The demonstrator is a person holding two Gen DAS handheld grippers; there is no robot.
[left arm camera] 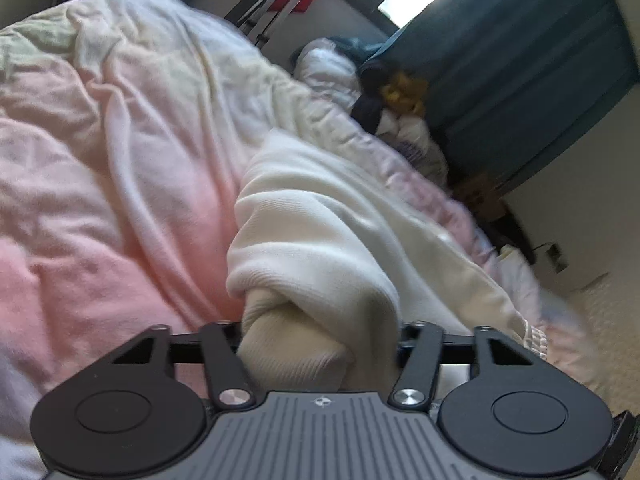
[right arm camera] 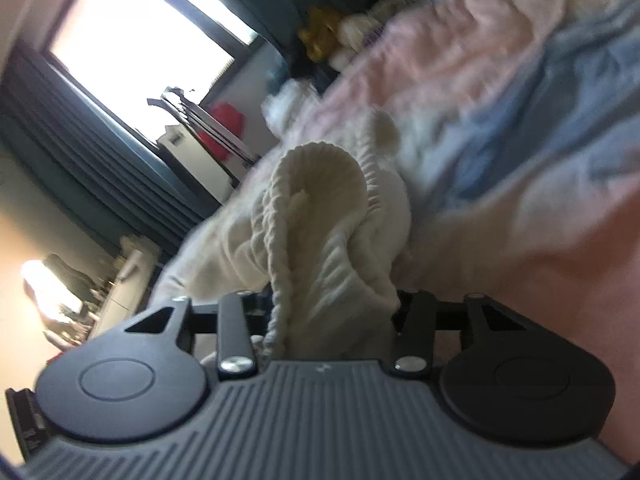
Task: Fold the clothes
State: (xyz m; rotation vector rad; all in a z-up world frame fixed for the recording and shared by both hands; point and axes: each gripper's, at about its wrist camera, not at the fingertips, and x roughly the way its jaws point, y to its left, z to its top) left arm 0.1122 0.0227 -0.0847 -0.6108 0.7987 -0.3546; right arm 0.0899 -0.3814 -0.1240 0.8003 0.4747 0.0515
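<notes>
Pink, rumpled cotton bedding (left arm camera: 100, 184) fills the left and far side of the left wrist view. On it lies the cream ribbed knit garment (left arm camera: 320, 240), running from the far right towards the near centre. Its bunched end fills the left gripper (left arm camera: 320, 344), whose jaws are closed on the cloth; the fingertips themselves are hidden by it. In the blurred right wrist view, the right gripper (right arm camera: 328, 316) grips the same garment's ribbed hem (right arm camera: 320, 208). Teal curtains (left arm camera: 520, 80) hang at the far right.

Bright window (right arm camera: 132, 52) w/ teal curtains (left arm camera: 532, 80), pink duvet (left arm camera: 100, 200) on bed.
</notes>
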